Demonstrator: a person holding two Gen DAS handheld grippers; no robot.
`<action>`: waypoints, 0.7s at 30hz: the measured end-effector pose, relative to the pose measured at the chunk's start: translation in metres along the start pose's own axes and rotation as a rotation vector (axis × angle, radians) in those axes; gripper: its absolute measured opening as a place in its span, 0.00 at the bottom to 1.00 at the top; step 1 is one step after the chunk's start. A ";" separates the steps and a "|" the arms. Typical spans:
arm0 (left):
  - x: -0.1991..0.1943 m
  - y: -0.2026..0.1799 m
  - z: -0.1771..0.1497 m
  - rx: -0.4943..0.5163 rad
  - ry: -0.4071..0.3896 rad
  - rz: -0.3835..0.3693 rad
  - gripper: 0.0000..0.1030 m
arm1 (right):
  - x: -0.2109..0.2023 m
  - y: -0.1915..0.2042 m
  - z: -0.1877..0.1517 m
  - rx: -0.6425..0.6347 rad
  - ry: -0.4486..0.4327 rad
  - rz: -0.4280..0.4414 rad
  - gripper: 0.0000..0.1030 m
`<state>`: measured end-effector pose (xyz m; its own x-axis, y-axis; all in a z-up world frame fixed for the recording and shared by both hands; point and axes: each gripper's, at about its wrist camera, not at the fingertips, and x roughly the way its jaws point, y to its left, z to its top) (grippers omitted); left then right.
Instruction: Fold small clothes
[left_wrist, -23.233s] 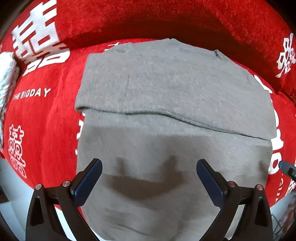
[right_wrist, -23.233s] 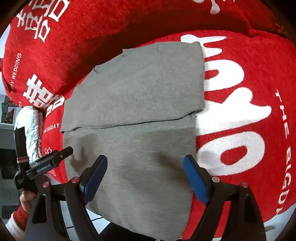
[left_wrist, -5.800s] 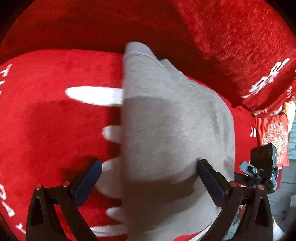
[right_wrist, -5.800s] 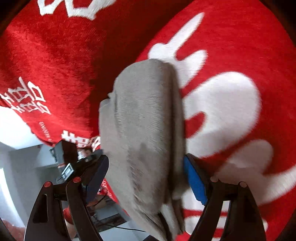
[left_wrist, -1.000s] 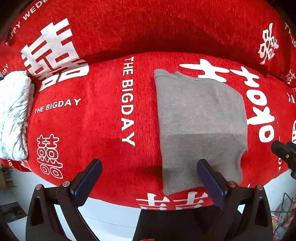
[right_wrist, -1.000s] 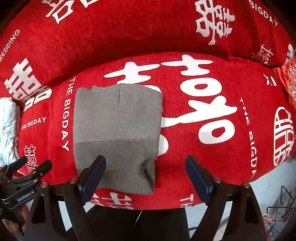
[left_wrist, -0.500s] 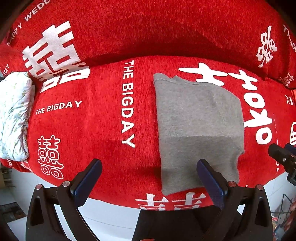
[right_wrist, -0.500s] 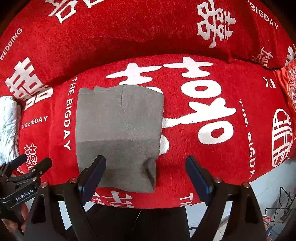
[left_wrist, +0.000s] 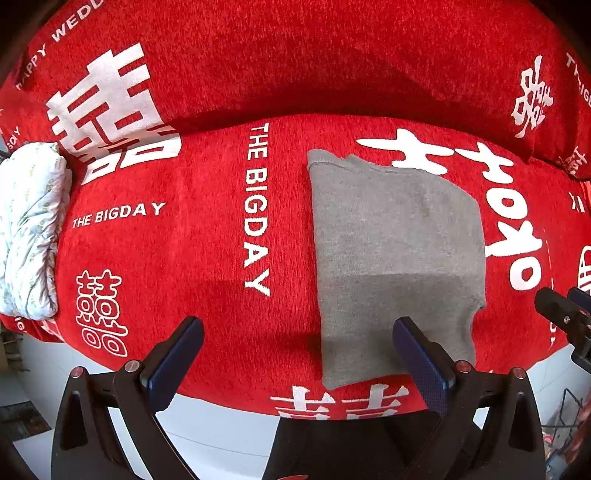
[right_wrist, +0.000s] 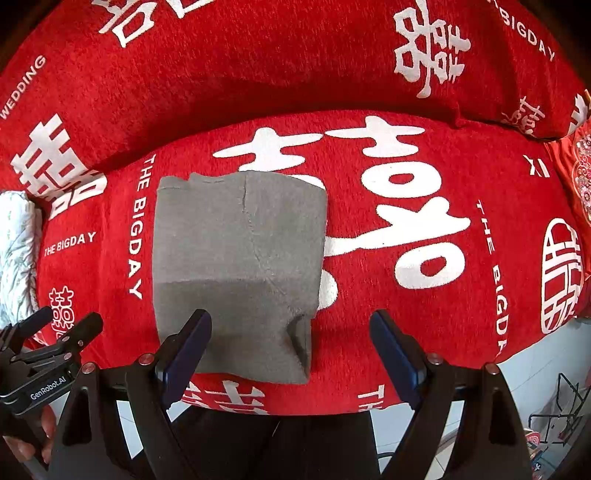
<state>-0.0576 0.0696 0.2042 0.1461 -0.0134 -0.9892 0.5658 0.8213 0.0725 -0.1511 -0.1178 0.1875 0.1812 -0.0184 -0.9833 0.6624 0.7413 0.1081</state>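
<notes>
A grey garment lies folded into a compact rectangle on the red sofa seat; its front edge hangs a little over the seat's rim. The right wrist view shows the same grey garment with a small lifted lip at its front right corner. My left gripper hovers high above the seat, open and empty, left of the garment's centre. My right gripper also hangs open and empty, above the garment's front right corner. Neither touches the cloth.
A white patterned bundle lies at the seat's left end. The red backrest with white lettering rises behind. Pale floor shows below the seat's front. A hand holds the other gripper at lower left.
Both views have crept very slightly; the garment and both open grippers keep their places.
</notes>
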 end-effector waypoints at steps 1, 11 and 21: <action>0.000 0.000 0.000 -0.001 -0.001 0.000 0.99 | 0.000 0.000 0.000 0.001 0.001 0.001 0.87; -0.003 0.000 0.001 -0.004 -0.003 0.002 0.99 | 0.000 0.000 0.001 0.000 0.001 0.001 0.87; -0.005 0.001 0.001 -0.006 -0.003 0.001 0.99 | -0.001 0.004 -0.002 0.001 0.003 0.001 0.87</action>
<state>-0.0567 0.0700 0.2090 0.1491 -0.0147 -0.9887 0.5605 0.8250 0.0723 -0.1501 -0.1140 0.1890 0.1799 -0.0153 -0.9836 0.6626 0.7409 0.1096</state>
